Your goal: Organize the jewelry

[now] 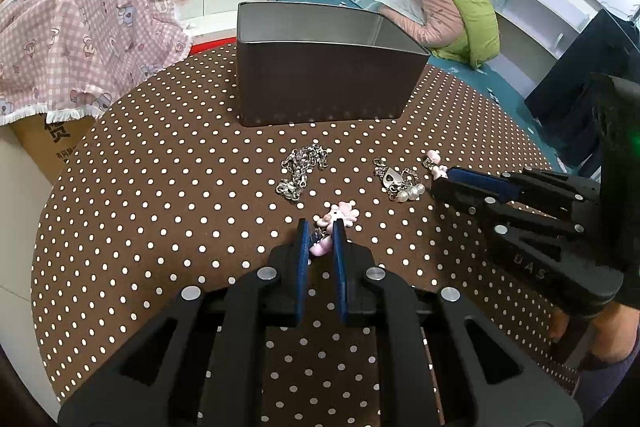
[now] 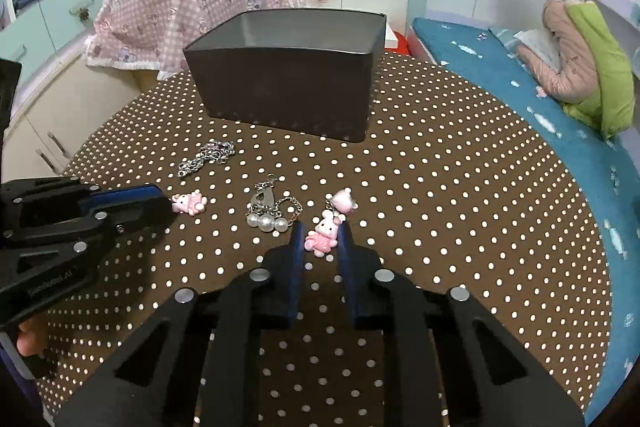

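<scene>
A dark open box [image 1: 320,79] [image 2: 288,87] stands at the far side of the dotted round table [image 1: 160,211]. Loose on the cloth lie a silver chain [image 1: 302,171] [image 2: 206,157], a pearl-and-chain piece [image 1: 400,183] [image 2: 270,211] and two pink bunny charms. My left gripper [image 1: 320,231] [image 2: 166,205] is open, its pads either side of one pink charm [image 1: 340,219] [image 2: 188,203]. My right gripper [image 2: 322,231] [image 1: 442,179] is open around the other pink charm [image 2: 322,235] [image 1: 435,165].
A pink checked cloth [image 1: 80,39] hangs over a cabinet at the left. A bed with a blue cover [image 2: 560,131] and a pink-green jacket [image 2: 580,59] lies to the right. A cardboard box [image 1: 44,143] stands beside the table.
</scene>
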A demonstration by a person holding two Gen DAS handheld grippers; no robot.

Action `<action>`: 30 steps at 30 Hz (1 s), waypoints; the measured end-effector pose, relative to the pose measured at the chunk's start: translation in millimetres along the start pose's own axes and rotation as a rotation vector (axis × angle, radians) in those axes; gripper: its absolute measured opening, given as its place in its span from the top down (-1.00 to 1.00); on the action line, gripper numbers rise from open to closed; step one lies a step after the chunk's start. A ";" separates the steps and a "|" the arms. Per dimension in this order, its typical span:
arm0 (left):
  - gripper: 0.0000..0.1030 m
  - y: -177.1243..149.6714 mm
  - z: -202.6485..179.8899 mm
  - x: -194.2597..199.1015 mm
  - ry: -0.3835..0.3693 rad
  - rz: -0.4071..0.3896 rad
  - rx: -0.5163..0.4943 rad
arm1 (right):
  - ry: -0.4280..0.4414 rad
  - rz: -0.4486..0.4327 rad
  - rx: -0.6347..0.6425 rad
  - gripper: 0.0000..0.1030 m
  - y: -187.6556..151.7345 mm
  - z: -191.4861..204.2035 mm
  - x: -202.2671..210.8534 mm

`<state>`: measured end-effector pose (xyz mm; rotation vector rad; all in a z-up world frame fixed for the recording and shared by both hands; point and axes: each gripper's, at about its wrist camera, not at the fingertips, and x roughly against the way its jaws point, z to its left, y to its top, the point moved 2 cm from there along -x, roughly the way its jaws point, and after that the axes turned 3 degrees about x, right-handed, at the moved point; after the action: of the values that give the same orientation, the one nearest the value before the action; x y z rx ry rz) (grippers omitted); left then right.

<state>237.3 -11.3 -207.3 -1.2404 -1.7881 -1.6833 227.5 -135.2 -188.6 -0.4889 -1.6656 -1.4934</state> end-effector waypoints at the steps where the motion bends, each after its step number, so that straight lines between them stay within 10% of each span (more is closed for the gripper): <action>1: 0.78 0.5 -0.1 0.7 -0.009 0.000 0.002 | 0.015 -0.001 -0.015 0.70 -1.0 -3.6 1.1; 16: 0.78 47.1 -14.6 36.2 -0.200 -0.045 0.021 | 0.176 -0.134 -0.107 0.70 8.8 -23.2 63.2; 30: 0.78 153.1 -23.9 48.9 -0.162 -0.129 0.006 | 0.203 -0.238 -0.103 0.70 99.5 -19.4 67.7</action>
<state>326.4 -34.6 -73.5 -1.3174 -2.0055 -1.6861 268.7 -147.6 -74.6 -0.1890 -1.5329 -1.7465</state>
